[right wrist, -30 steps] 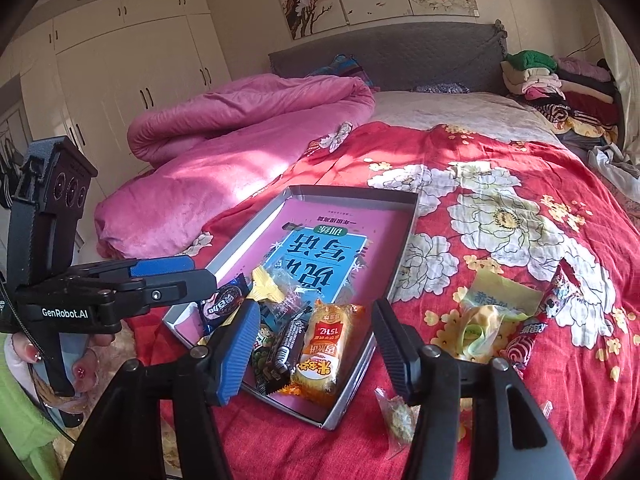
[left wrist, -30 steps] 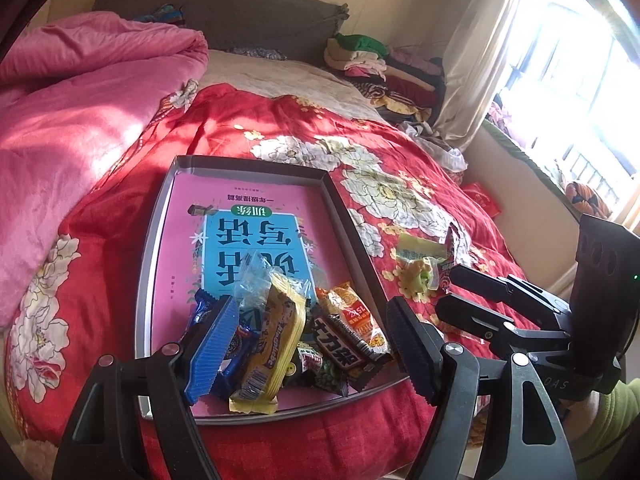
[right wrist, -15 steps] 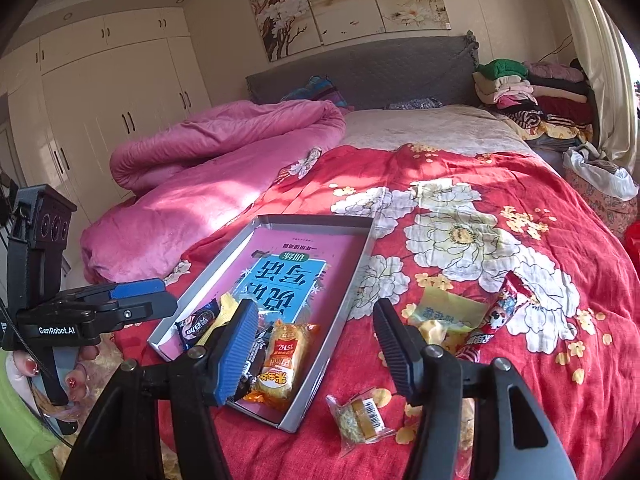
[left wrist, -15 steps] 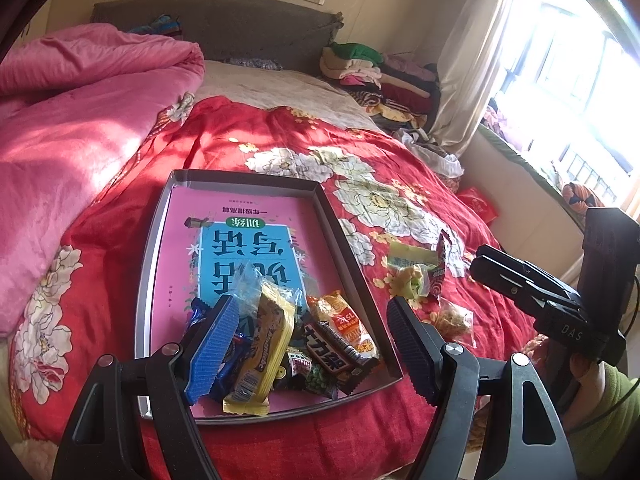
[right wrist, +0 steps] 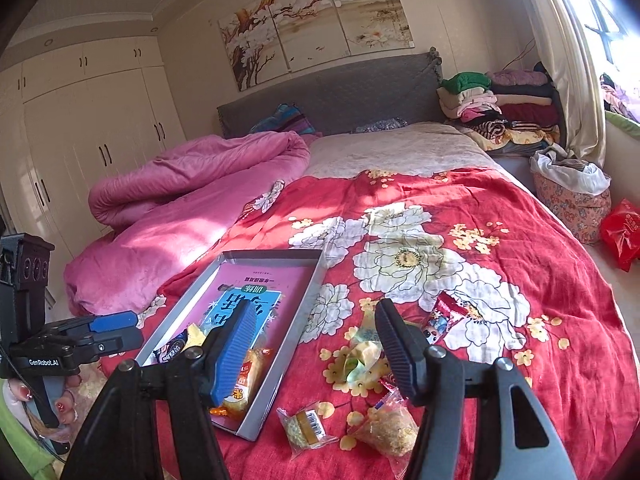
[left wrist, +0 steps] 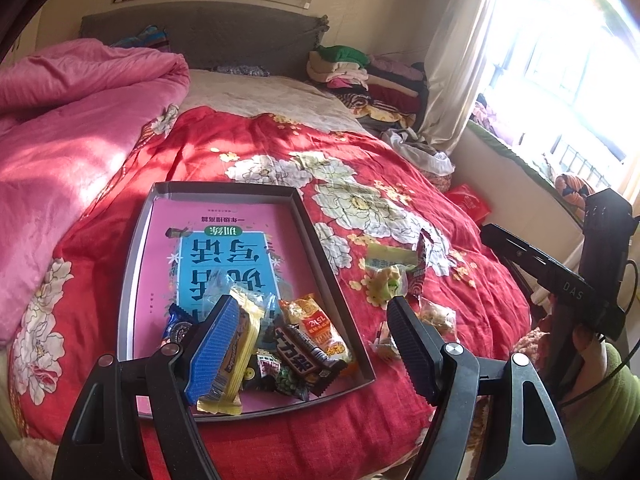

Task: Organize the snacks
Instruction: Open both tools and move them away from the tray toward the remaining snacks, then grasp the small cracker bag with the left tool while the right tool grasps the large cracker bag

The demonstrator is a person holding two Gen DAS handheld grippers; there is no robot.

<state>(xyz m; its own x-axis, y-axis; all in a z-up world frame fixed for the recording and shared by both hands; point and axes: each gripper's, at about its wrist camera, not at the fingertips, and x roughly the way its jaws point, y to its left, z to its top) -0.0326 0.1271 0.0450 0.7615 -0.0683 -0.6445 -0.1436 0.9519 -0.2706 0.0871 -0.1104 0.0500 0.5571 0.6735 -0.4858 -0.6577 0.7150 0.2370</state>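
A grey tray (left wrist: 316, 236) with a pink and blue book cover lies on the red flowered bedspread; it also shows in the right wrist view (right wrist: 298, 330). Several snack packets are piled at its near end, among them a yellow bar (left wrist: 240, 344) and a dark chocolate bar (left wrist: 308, 354). Loose snacks lie right of the tray: a green-yellow bag (right wrist: 362, 354), a red packet (right wrist: 444, 316), two small clear bags (right wrist: 306, 426). My left gripper (left wrist: 312, 348) is open and empty above the tray's near end. My right gripper (right wrist: 316, 352) is open and empty above the loose snacks.
A pink duvet (left wrist: 68, 128) is bunched at the bed's left. Folded clothes (right wrist: 496, 108) are stacked by the grey headboard (right wrist: 328, 96). A basket (right wrist: 572, 200) and a red bag (right wrist: 622, 232) sit on the floor at right. Wardrobes (right wrist: 80, 128) line the left wall.
Both grippers have pulled back and risen away from the bed. The right gripper has withdrawn from over the loose snacks to the bed's edge. Both stay open and empty.
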